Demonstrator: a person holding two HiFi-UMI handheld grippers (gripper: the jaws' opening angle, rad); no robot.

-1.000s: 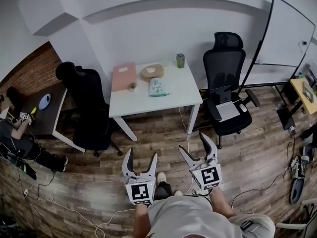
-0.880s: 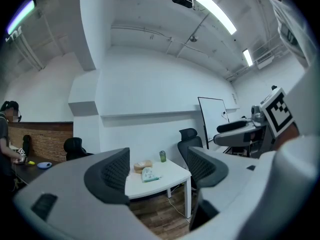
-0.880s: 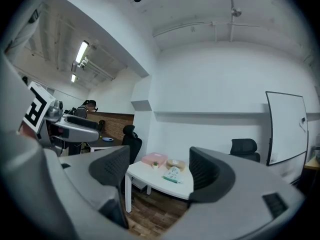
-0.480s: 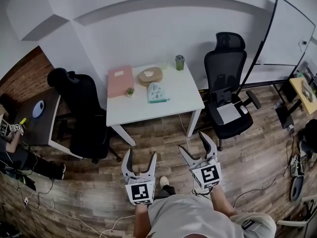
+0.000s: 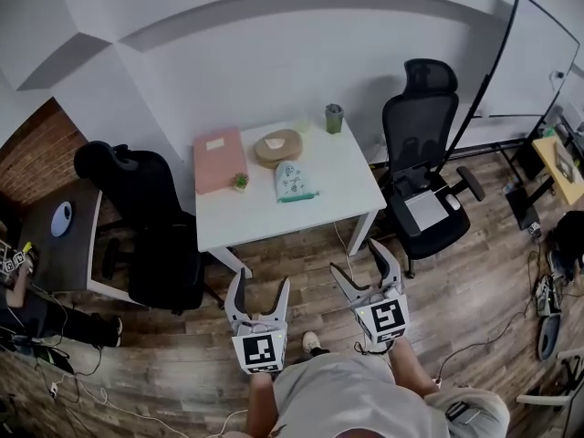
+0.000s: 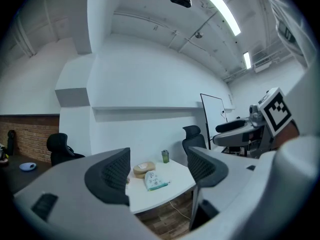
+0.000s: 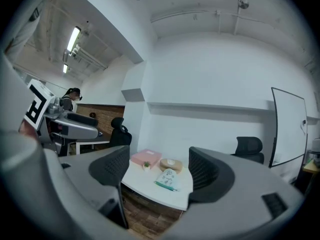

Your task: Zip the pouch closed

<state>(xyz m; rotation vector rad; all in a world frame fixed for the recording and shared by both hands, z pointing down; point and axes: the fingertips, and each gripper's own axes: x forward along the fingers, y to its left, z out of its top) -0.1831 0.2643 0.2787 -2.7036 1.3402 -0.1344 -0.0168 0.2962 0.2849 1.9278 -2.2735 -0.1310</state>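
Zipping is not begun: the pouch (image 5: 294, 182) lies on the desk (image 5: 274, 219), well apart from the left gripper (image 5: 260, 288) and right gripper (image 5: 359, 263), whose fingers are spread, holding nothing.

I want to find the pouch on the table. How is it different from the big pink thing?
The pink box is bigger than the pouch. The box is plain pink, while the pouch is pale with little pictures and a teal edge. The box is a flat rectangle, and the pouch is rounded at one end. Both lie on the white table.
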